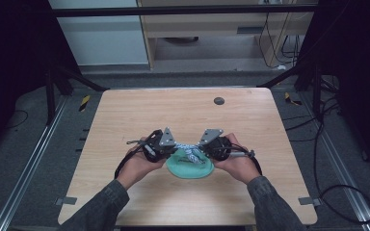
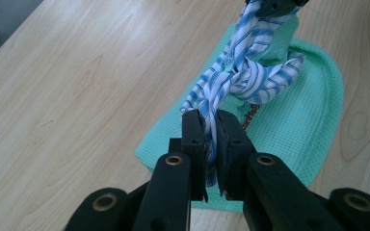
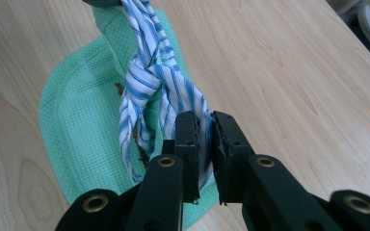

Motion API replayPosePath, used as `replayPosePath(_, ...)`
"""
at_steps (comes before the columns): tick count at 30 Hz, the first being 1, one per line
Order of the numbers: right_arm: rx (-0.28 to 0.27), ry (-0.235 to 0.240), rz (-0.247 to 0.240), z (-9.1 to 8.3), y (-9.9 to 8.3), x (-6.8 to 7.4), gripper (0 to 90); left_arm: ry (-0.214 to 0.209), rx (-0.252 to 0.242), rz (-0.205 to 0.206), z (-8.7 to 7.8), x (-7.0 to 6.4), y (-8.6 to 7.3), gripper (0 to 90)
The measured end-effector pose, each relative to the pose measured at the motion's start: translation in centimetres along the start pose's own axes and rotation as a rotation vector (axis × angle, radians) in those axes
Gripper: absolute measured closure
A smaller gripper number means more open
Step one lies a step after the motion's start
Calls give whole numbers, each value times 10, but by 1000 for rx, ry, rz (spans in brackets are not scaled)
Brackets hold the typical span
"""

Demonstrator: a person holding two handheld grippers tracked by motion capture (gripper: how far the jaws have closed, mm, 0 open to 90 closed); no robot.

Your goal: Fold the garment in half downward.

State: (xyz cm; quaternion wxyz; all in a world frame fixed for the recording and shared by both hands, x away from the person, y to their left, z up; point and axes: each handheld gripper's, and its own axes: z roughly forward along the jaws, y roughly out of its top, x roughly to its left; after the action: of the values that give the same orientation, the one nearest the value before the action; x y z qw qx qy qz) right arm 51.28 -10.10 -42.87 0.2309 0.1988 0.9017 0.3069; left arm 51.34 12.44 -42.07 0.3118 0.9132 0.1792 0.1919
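Observation:
A blue-and-white striped cloth strip (image 1: 188, 147) is stretched between my two grippers, with a knot (image 2: 250, 79) tied near its middle. It hangs just above a green waffle-weave cloth (image 1: 190, 166) lying on the wooden table. My left gripper (image 2: 211, 120) is shut on one end of the strip (image 2: 212, 96). My right gripper (image 3: 206, 122) is shut on the other end, with the knot (image 3: 147, 72) beyond its jaws. From above, the left gripper (image 1: 166, 144) and the right gripper (image 1: 207, 144) face each other over the green cloth (image 3: 77, 110).
The wooden table (image 1: 183, 115) has a small dark round cap (image 1: 218, 100) at its far side. Black frame bars, cables and a pale cabinet stand beyond the far edge. Bare wood lies all round the green cloth (image 2: 294, 130).

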Motion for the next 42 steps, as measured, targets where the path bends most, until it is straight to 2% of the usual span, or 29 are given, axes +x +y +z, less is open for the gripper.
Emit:
replayPosePath(25, 11, 46, 6, -4, -16, 17, 798, -43, 9, -7, 8, -18, -24, 820)
replayPosePath(36, 20, 60, 18, -6, -25, 23, 794, -60, 16, 2, 9, -26, -28, 812)
replayPosePath(42, 26, 70, 12, -7, -29, 26, 819, -65, 17, 3, 11, -29, -29, 829)
